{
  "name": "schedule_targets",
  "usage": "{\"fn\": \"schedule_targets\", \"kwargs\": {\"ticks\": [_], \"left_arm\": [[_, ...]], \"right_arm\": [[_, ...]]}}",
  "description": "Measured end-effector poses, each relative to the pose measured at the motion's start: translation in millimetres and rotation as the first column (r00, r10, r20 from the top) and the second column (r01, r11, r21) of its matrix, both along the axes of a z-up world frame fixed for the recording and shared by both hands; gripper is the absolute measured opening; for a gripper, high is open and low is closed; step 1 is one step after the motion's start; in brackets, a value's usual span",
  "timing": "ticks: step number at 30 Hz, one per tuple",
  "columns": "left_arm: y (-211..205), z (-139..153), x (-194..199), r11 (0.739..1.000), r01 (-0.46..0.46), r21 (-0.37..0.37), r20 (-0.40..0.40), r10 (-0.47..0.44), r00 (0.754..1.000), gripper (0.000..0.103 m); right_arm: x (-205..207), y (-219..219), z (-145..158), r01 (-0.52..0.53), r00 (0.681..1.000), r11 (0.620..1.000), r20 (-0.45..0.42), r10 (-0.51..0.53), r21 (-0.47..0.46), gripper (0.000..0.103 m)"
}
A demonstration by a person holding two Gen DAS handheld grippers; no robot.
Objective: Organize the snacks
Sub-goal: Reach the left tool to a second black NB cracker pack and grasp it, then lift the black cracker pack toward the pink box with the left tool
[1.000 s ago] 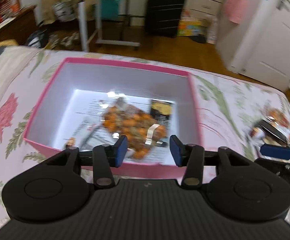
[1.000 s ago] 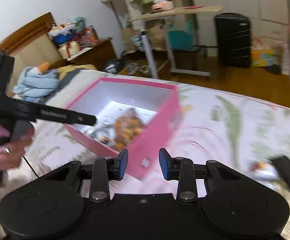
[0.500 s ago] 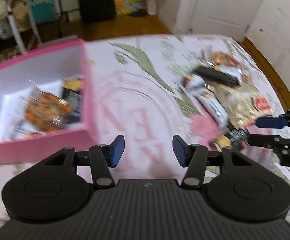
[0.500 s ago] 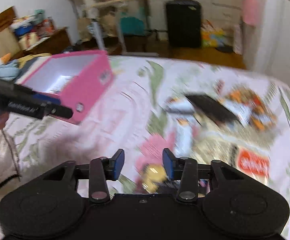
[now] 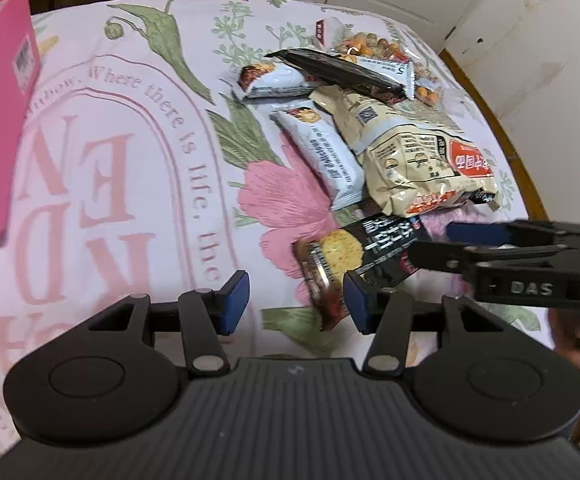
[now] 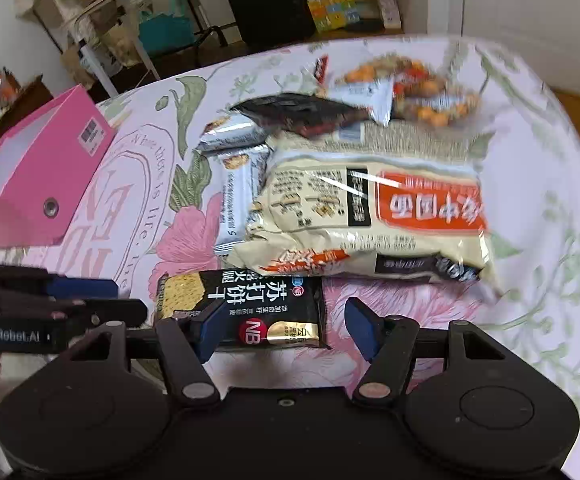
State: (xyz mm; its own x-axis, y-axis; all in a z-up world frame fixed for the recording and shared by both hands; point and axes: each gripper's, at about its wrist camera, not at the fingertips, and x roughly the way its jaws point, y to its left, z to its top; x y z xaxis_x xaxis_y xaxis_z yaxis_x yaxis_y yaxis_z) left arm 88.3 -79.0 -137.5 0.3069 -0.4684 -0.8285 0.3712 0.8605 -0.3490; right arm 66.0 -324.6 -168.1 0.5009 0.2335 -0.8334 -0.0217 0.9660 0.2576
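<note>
Floral pink-and-green bedsheet (image 5: 138,168) covers the bed, filling both views. Pink rectangular cardboard box (image 6: 38,176), open-topped, sits at left of frame, well apart from the snacks. Large cream plastic snack bag with orange label (image 6: 370,216), centre. Two pale blue wrapped bars (image 5: 326,152), left of the bag. Long black foil wrapper (image 5: 338,70) lies across the far pile, on a clear bag of orange nuts (image 6: 418,88). Black cracker packet (image 6: 258,312), nearest. Right tongs (image 6: 286,328): jaws just opening, apart, packet between them, untouched. Left tongs (image 5: 296,308): apart, nothing clamped, beside the packet's end.
</note>
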Motion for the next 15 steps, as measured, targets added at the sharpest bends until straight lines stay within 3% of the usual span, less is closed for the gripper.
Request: {"fn": "schedule_targets", "kwargs": {"ticks": [4, 7, 10, 11, 15], "left_arm": [[-8, -7, 0, 1.000, 0.012, -0.005, -0.023, -0.012, 1.000, 0.048], [-15, -8, -1, 1.000, 0.017, 0.010, -0.025, -0.016, 1.000, 0.047], [-20, -11, -1, 1.000, 0.021, -0.018, -0.058, -0.022, 0.998, 0.035], [-21, -12, -1, 1.000, 0.013, -0.025, -0.072, -0.014, 0.997, 0.035], [-26, -9, -7, 1.000, 0.012, 0.004, -0.035, -0.012, 0.999, 0.035]], "right_arm": [[2, 0, -15, 0.008, 1.000, 0.997, -0.029, -0.006, 0.079, 0.064], [0, 3, -15, 0.000, 1.000, 0.997, -0.019, 0.001, 0.080, 0.063], [2, 0, -16, 0.025, 0.999, 0.994, -0.035, -0.022, 0.106, 0.062], [3, -1, -16, 0.030, 0.999, 0.994, -0.038, -0.026, 0.109, 0.061], [3, 2, -14, 0.037, 0.998, 0.994, -0.060, -0.031, 0.105, 0.058]]}}
